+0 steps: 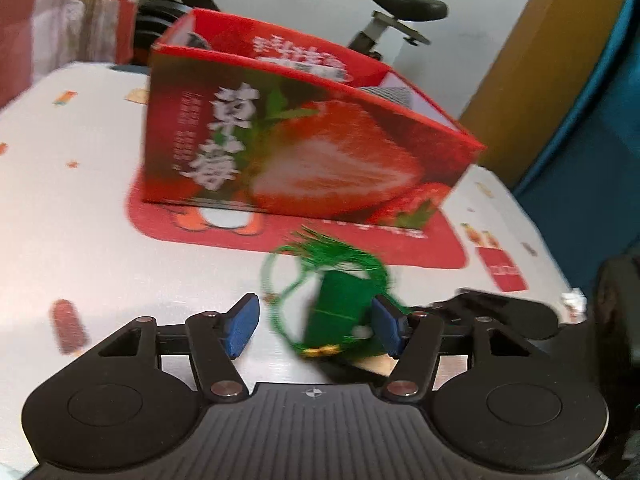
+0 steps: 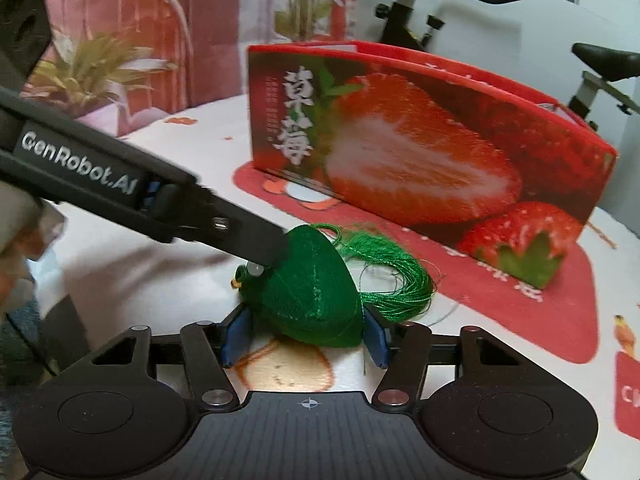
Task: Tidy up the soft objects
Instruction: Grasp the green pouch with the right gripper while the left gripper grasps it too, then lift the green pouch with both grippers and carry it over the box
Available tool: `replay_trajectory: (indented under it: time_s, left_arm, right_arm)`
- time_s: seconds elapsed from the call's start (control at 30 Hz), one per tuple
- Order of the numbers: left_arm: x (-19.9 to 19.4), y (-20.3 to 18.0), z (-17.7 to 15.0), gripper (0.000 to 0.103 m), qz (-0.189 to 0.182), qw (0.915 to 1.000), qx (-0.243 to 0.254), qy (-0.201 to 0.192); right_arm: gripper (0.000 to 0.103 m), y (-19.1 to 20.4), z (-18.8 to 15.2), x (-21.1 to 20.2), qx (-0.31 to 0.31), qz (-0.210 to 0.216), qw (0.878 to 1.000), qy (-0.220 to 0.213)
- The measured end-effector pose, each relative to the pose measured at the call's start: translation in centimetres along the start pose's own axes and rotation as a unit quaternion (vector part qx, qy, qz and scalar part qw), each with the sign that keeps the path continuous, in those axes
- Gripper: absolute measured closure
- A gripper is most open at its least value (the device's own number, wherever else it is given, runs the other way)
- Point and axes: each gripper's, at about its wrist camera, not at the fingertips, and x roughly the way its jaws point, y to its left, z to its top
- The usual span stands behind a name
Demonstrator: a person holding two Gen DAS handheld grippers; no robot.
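Note:
A green cloth sachet (image 2: 312,292) with a green thread tassel (image 2: 392,280) lies on the white patterned tablecloth in front of a red strawberry box (image 2: 400,140). In the right wrist view my right gripper (image 2: 306,338) has its blue pads against both sides of the sachet. One black finger (image 2: 240,228) of the left gripper reaches in from the left and touches the sachet's top. In the left wrist view the sachet (image 1: 340,304) lies beside the right-hand pad of my left gripper (image 1: 316,328). That gripper's other pad stands well apart, so it is open.
The open-topped strawberry box (image 1: 320,140) stands on a red mat (image 1: 420,248) and holds a grey item. An exercise bike (image 1: 400,12) stands behind the table by the white wall. A red patterned bag (image 2: 120,60) stands at the far left. Bare tablecloth (image 1: 80,200) lies to the left.

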Motion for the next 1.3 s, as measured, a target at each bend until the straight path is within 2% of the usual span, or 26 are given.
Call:
replay_trajectory:
  time_s: [0.13,0.3,0.4,0.6,0.77,1.0,1.3]
  left_arm:
    - [0.7,0.3,-0.3,0.039,-0.034,0.9990,-0.029,0.006]
    - [1.4,0.5,-0.7,0.039,-0.050,0.9980,-0.037,0.006]
    - [1.4,0.7,-0.8,0.046,-0.059,0.9978,-0.031,0.002]
    - [0.7,0.3,-0.5,0.048,-0.074,0.9970,-0.017,-0.010]
    - [0.0,-0.6,2.1,0.048,-0.079,0.9968,-0.002,-0.004]
    - [-4.2,-2.9,8.2,0.048,-0.088,0.9940,0.020,-0.061]
    - [-9.3,-5.8,14.9,0.049,-0.091,0.9836,0.058,-0.145]
  right_arm:
    - [0.053,0.1,-0.2,0.0,0.003,0.017,1.000,-0.008]
    - [0.053,0.0,-0.5,-0.1,0.014,0.025,0.999,-0.015]
    - [0.054,-0.2,-0.5,-0.2,0.023,0.026,0.999,-0.017]
    - [0.055,-0.3,-0.2,-0.8,0.034,0.020,0.999,-0.020]
    - [0.055,-1.2,0.9,-2.1,0.053,0.022,0.998,-0.038]
    - [0.055,-2.6,6.1,-5.8,0.048,0.010,0.994,-0.100]
    - [0.055,-4.4,15.1,-10.6,0.014,-0.001,0.987,-0.162]
